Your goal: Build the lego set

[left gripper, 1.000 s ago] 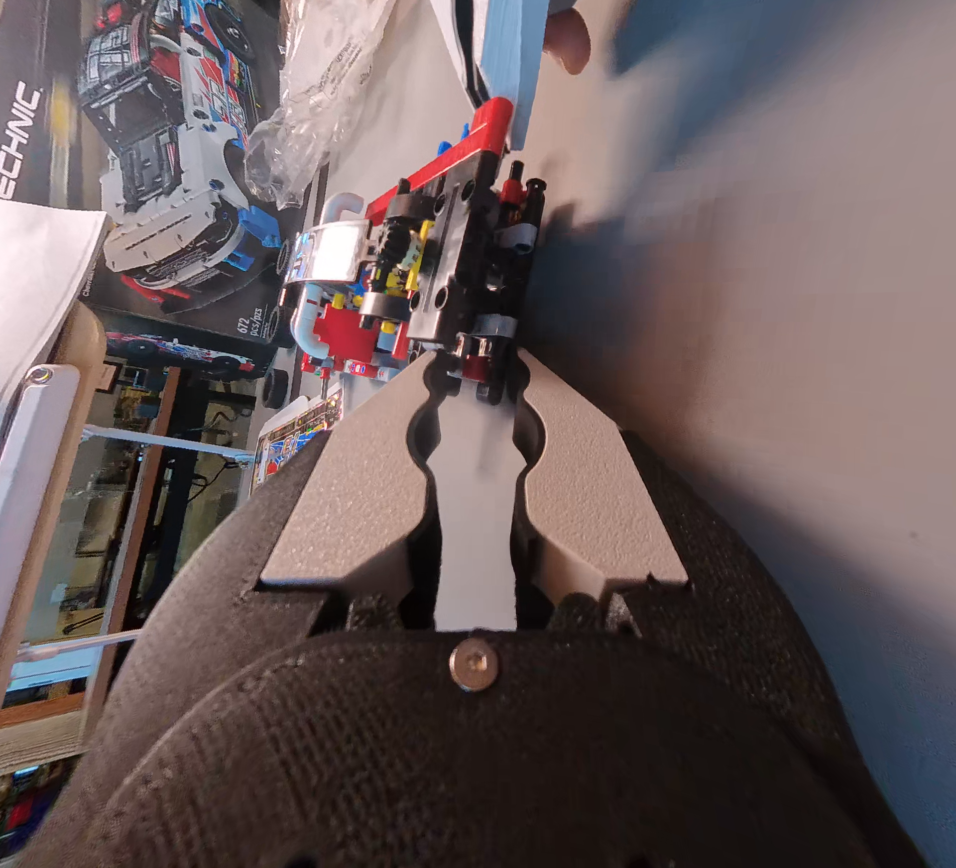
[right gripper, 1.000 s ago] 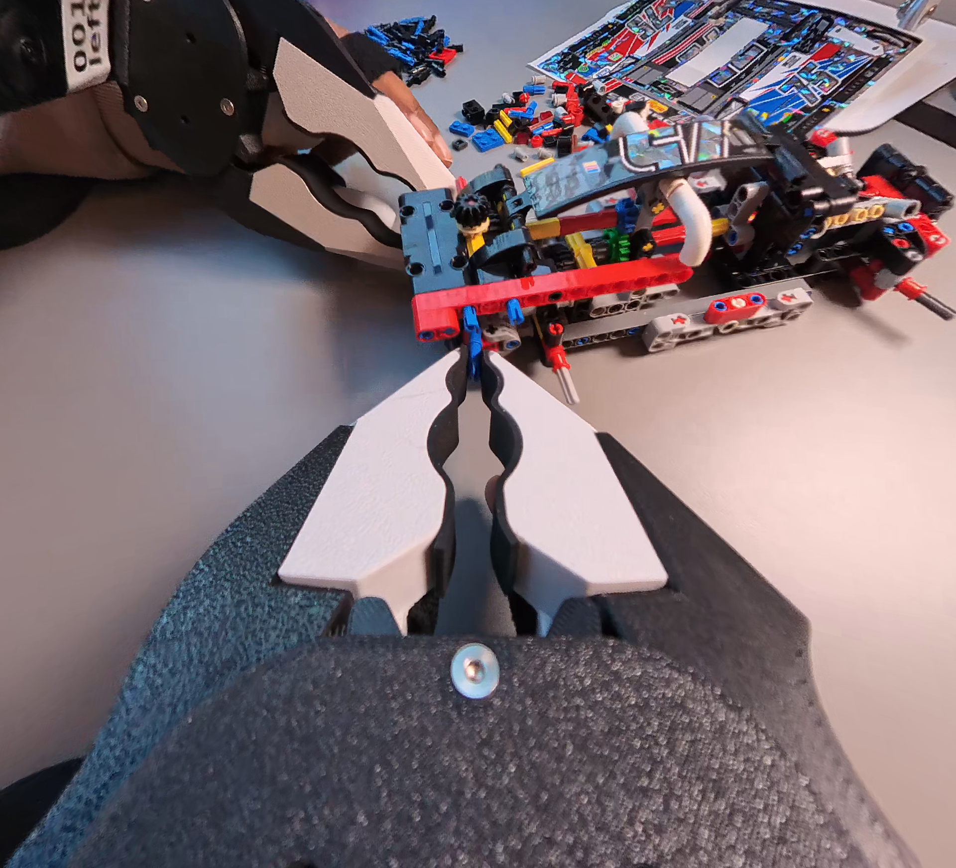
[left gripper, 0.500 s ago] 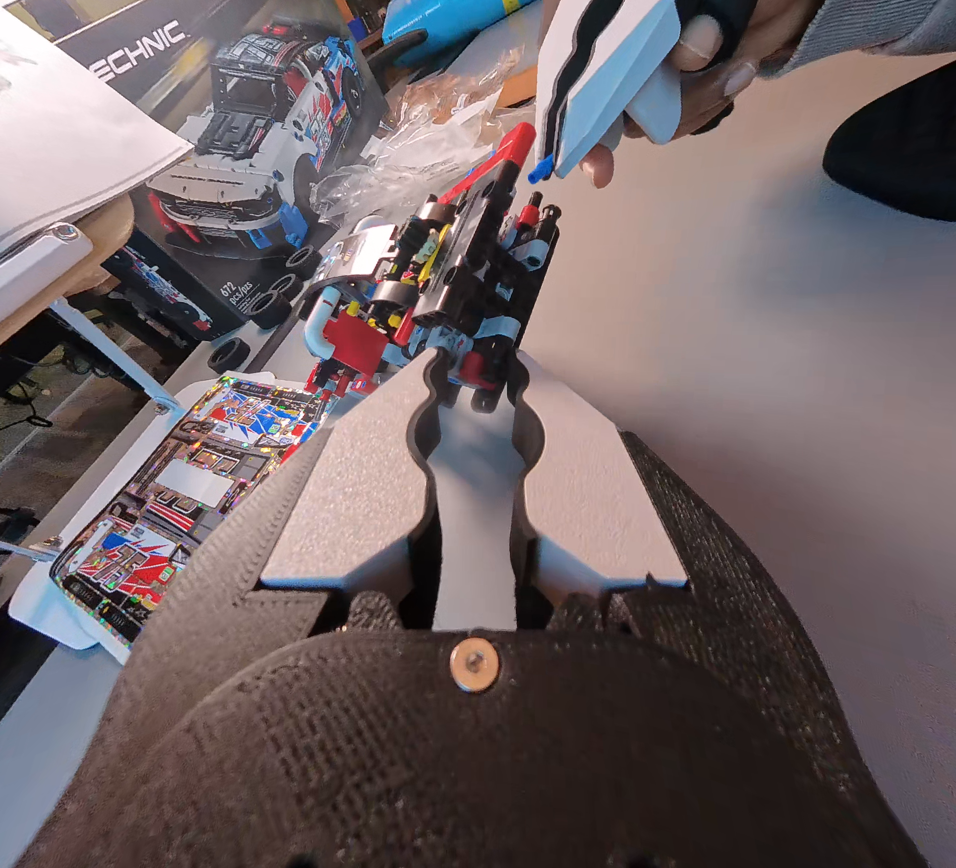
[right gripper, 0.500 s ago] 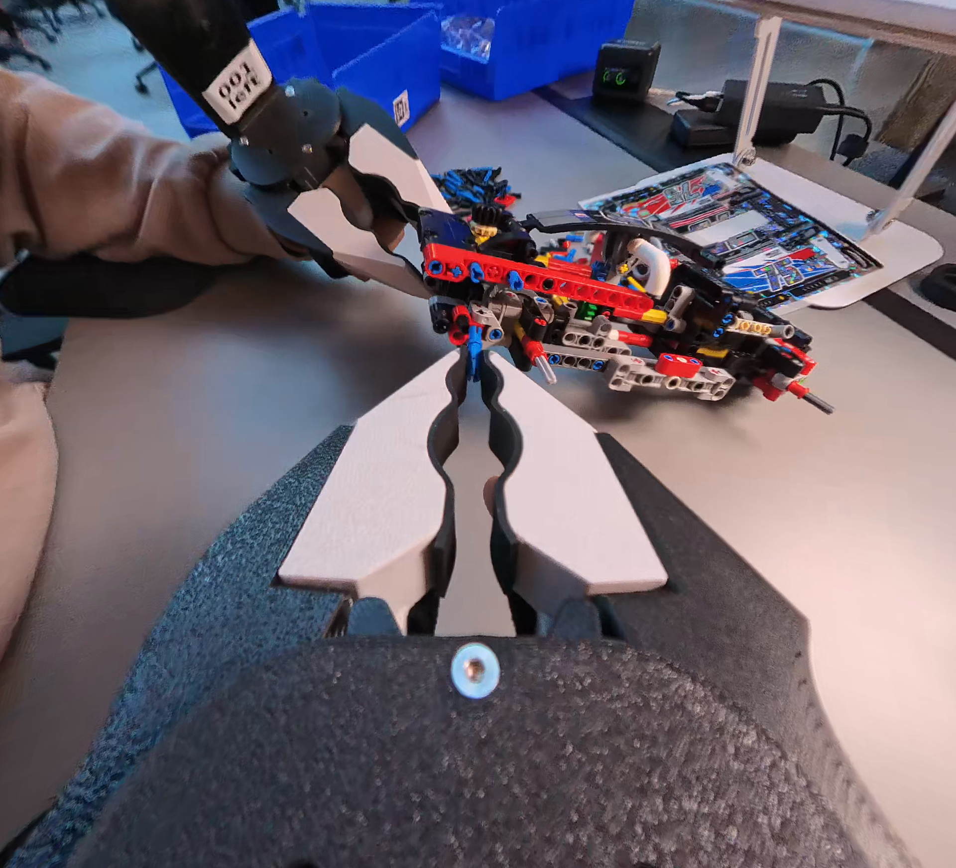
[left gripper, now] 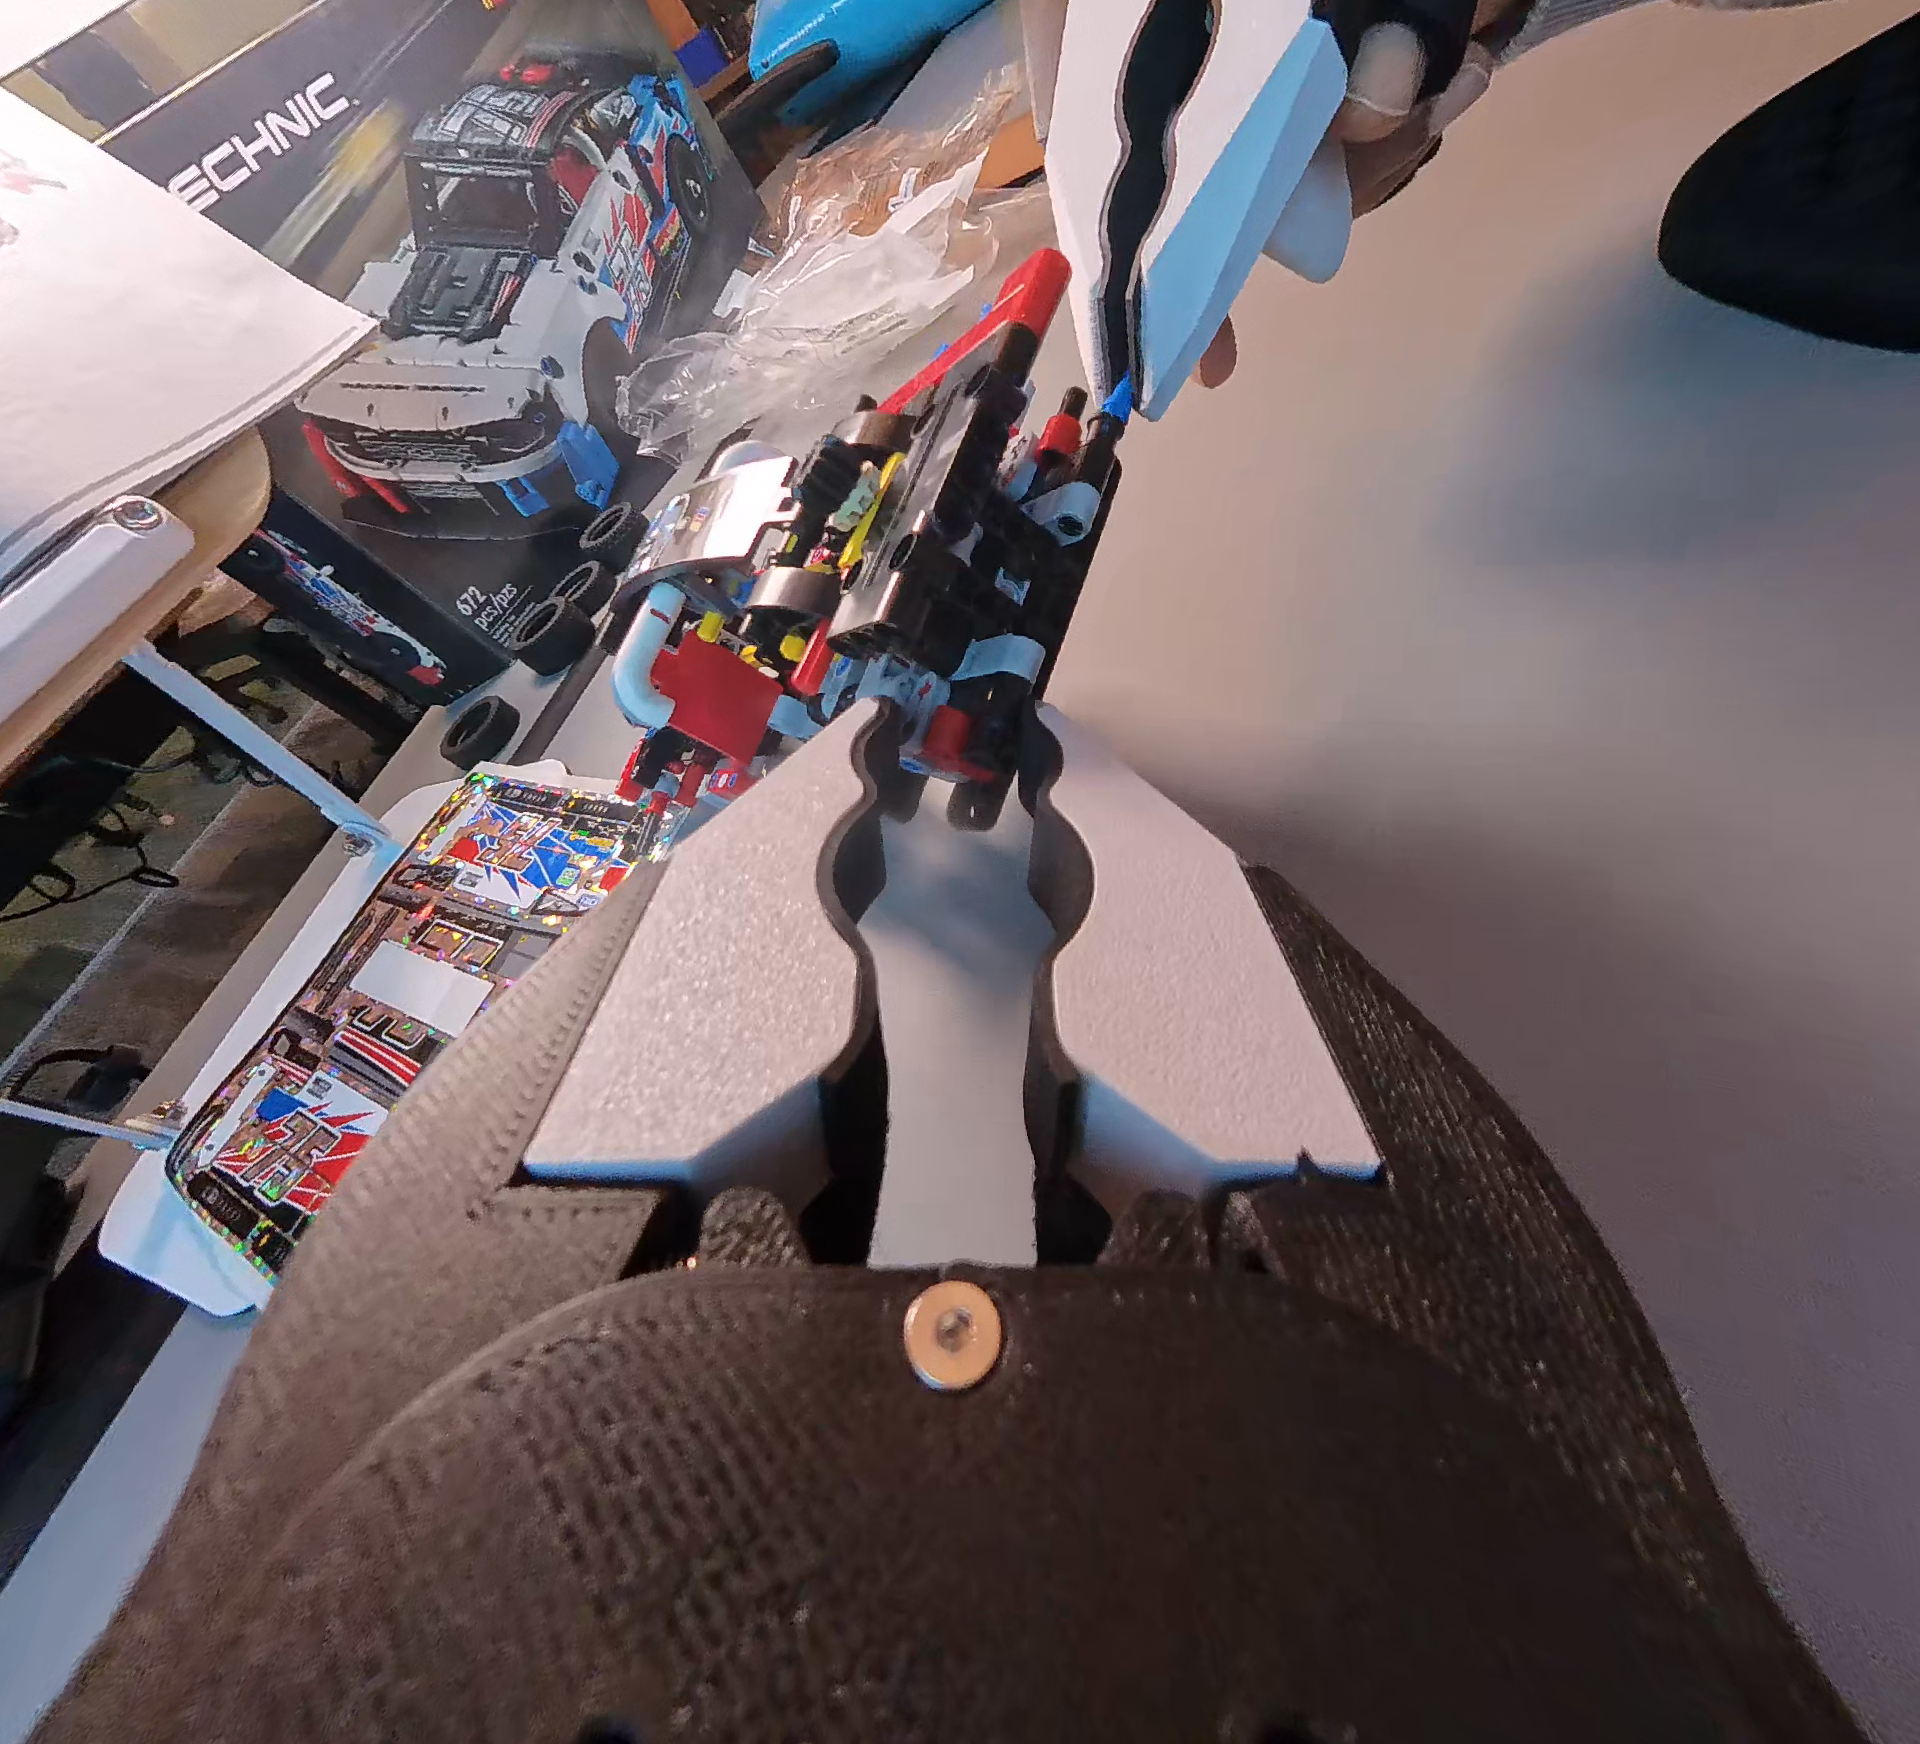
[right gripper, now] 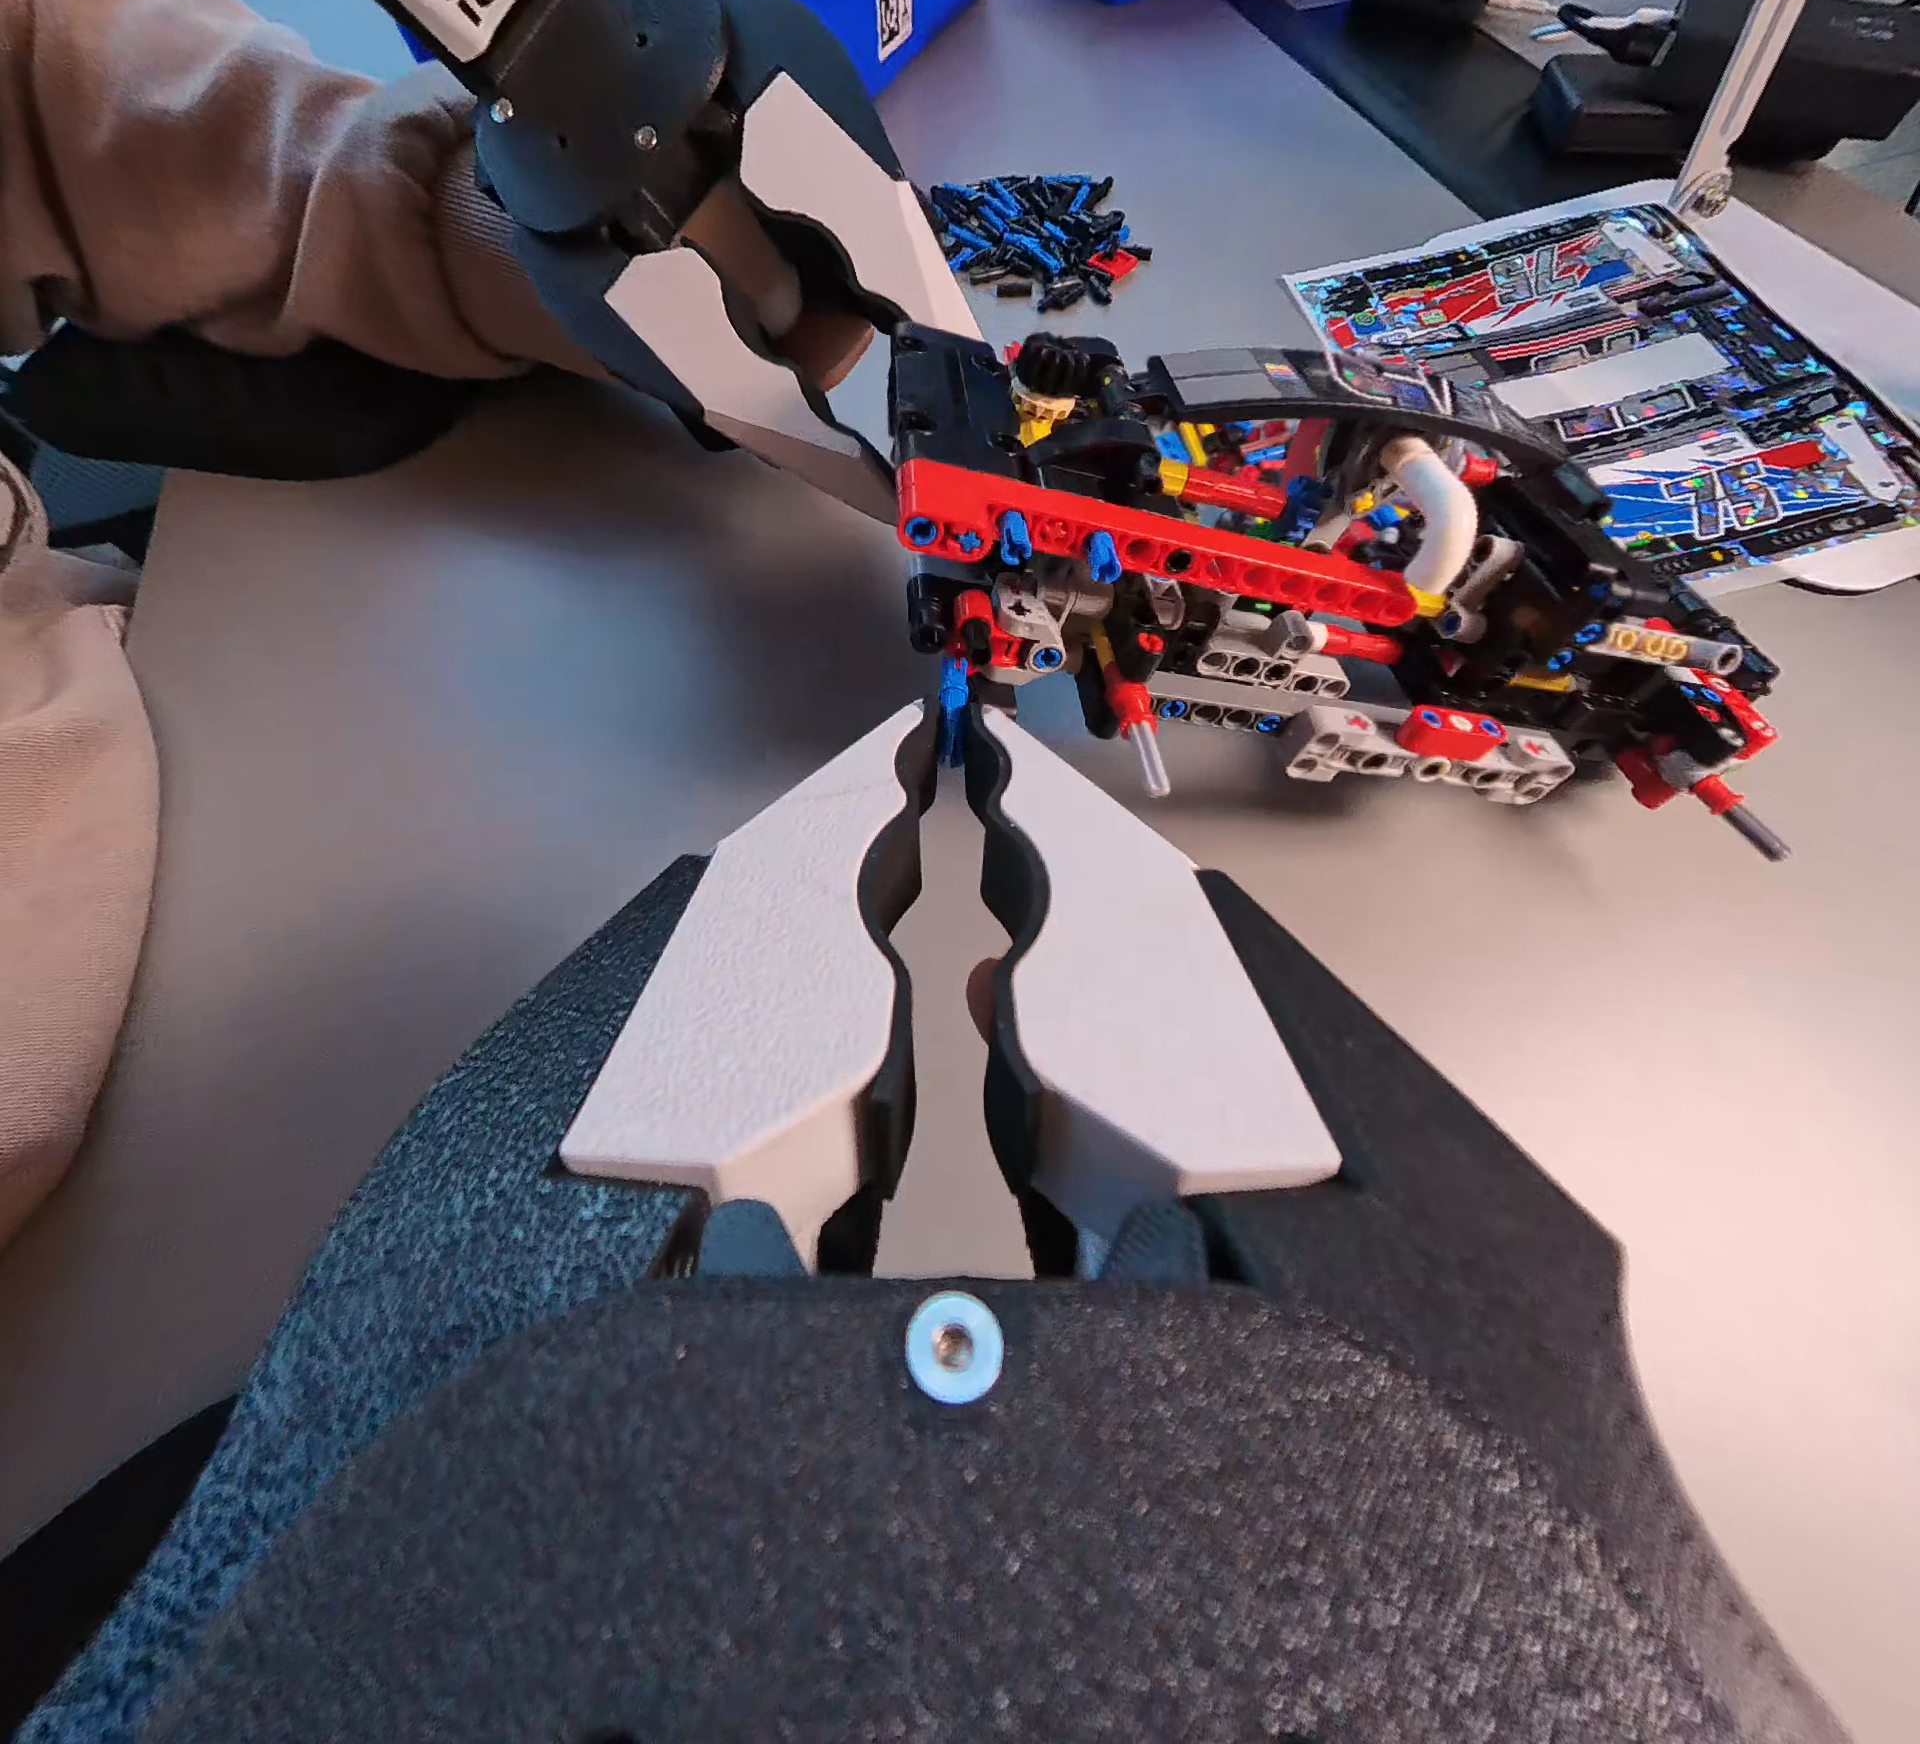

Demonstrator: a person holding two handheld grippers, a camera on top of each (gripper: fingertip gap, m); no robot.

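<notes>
one blue pin [right gripper: 952, 707], pinched in the right gripper [right gripper: 954, 730], has reached the chassis [right gripper: 1226, 551]; left gripper [left gripper: 951, 764] has tilted it up, clamped on.

Right gripper [right gripper: 951, 738] fingers pinch blue pin [right gripper: 950, 707] under chassis [right gripper: 1247, 551]; left gripper [right gripper: 883, 406] clamps end.

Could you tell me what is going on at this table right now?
A person is assembling a Lego car with two handheld claws. The left claw grips one end of the half-built chassis, tilting it up off the grey table. The right claw pinches a small blue pin and holds it at the chassis's underside. Loose pins and a sticker sheet lie beyond.
</notes>
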